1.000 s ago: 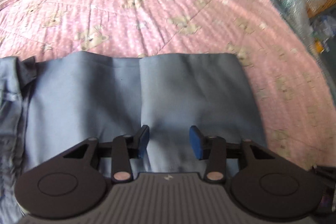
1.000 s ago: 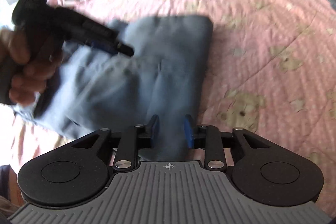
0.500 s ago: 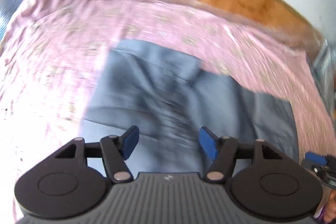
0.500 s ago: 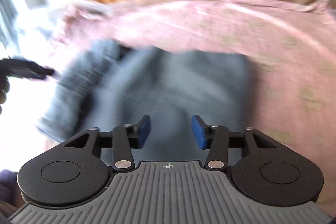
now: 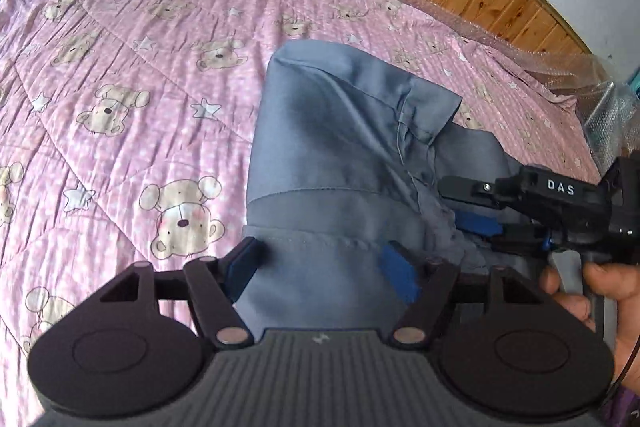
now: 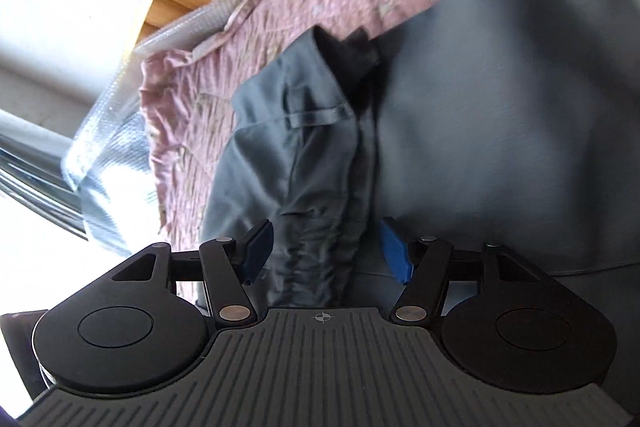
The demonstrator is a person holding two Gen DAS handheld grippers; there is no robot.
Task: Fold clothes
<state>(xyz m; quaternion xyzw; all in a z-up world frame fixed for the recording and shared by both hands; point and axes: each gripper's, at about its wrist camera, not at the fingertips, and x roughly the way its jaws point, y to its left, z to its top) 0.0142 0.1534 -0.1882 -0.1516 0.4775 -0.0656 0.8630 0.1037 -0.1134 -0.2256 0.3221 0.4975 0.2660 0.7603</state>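
Left wrist view showed the grey garment [image 5: 332, 163] lying partly folded on the pink bear-print quilt [image 5: 120, 75], right of the quilt's middle. The left gripper [image 5: 320, 269] hung over its near edge, jaws opening, pinching nothing. The right gripper [image 6: 326, 251] was opening too, bunched cloth lying between its unpressed pads. No containers showed.

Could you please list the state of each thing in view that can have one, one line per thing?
Grey garment: partly folded, rumpled at one corner, lying on the quilt.
Pink bear quilt: spread flat, lightly wrinkled.
Left gripper: jaws opening, over the garment's near edge, nothing pinched.
Right gripper: jaws opening, bunched cloth between them but not pressed.
Hand: wrapped around the right gripper's handle.
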